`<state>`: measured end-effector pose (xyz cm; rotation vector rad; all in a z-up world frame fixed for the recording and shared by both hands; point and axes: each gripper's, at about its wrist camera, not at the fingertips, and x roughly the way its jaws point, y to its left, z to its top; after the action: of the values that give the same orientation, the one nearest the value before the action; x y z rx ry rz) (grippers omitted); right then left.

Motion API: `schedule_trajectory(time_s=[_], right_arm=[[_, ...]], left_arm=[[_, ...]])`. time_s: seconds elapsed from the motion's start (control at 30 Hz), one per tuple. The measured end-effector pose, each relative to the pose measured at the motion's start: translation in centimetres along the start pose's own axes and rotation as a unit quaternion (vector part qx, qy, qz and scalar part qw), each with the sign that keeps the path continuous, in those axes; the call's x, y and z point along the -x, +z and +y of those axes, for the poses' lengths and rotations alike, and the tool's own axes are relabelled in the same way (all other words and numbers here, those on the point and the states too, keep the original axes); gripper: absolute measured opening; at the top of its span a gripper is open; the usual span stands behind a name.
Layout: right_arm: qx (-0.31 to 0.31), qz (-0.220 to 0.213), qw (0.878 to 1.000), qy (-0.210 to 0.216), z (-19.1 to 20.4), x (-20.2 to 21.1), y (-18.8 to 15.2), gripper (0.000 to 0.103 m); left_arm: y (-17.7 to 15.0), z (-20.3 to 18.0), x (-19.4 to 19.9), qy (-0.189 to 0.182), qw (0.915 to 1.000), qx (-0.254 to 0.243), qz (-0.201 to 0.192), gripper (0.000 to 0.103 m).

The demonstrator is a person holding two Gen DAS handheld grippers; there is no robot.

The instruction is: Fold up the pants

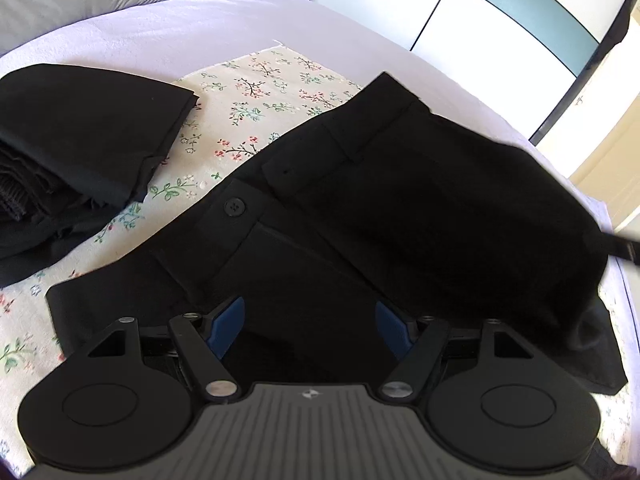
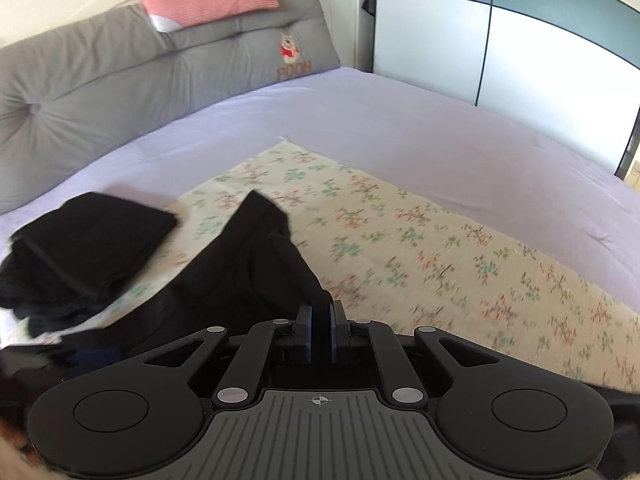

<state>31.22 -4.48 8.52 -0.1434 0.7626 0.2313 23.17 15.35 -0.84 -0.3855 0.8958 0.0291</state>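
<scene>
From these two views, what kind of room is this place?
Most likely a bedroom. The pants lie on a flowered cloth spread over a bed with a pale sheet; a grey headboard cushion and a pink pillow are at its head, and a wardrobe stands beside.

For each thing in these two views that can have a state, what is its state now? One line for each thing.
Left gripper: open, above the pants, holding nothing.
Right gripper: fingers closed together; grip on cloth cannot be confirmed.
Black pants: partly folded, waistband button fastened.
Stack of black clothes: already folded, lying apart on the left.
Floral cloth: spread flat on the bed.
Red striped pillow: resting on the grey headboard cushion.
</scene>
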Motion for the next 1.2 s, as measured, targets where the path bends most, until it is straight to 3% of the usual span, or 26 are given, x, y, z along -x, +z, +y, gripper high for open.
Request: schedule_trajectory(time_s=[0.23,0.47,0.57,0.63,0.7,0.73,0.87,1.0,1.2], right_arm=[[0.012,0.015,0.999,0.034,5.4,5.0,-7.5,0.001],[-0.014,0.067,0.996,0.057,7.0,4.3,-13.8,0.002],[-0.04,0.101,0.99,0.094,6.8,3.9,-15.5,0.009],[-0.047,0.102,0.989,0.093,6.7,4.3,-15.9,0.018],[-0.068,0.085,0.991,0.082,6.1,5.0,-16.2,0.061],[-0.083,0.073,0.992,0.068,5.5,5.4,-16.4,0.07],[-0.133,0.032,0.99,0.019,2.2,5.9,-16.9,0.073],[-0.223,0.014,0.974,-0.017,-2.8,4.8,-17.6,0.073],[-0.302,-0.031,0.951,-0.063,-8.6,2.2,-17.7,0.073]], left_arm=[[-2.2,0.0,2.3,-0.017,0.9997,-0.017,0.005,0.103],[-4.9,1.3,2.2,-0.018,0.9988,-0.025,0.038,0.103],[-5.5,2.0,2.2,-0.01,0.9988,-0.025,0.04,0.103],[-5.8,2.0,2.4,-0.004,0.999,-0.028,0.034,0.103],[-5.8,1.8,2.4,0.003,0.9989,-0.034,0.032,0.103],[-5.8,1.6,2.2,0.004,0.9988,-0.038,0.03,0.103],[-5.5,0.3,1.9,0.0,0.9985,-0.05,0.021,0.103],[-4.8,-1.4,1.4,-0.004,0.9989,-0.047,0.005,0.103],[-3.8,-5.4,-0.5,0.004,0.9979,-0.058,-0.03,0.103]])
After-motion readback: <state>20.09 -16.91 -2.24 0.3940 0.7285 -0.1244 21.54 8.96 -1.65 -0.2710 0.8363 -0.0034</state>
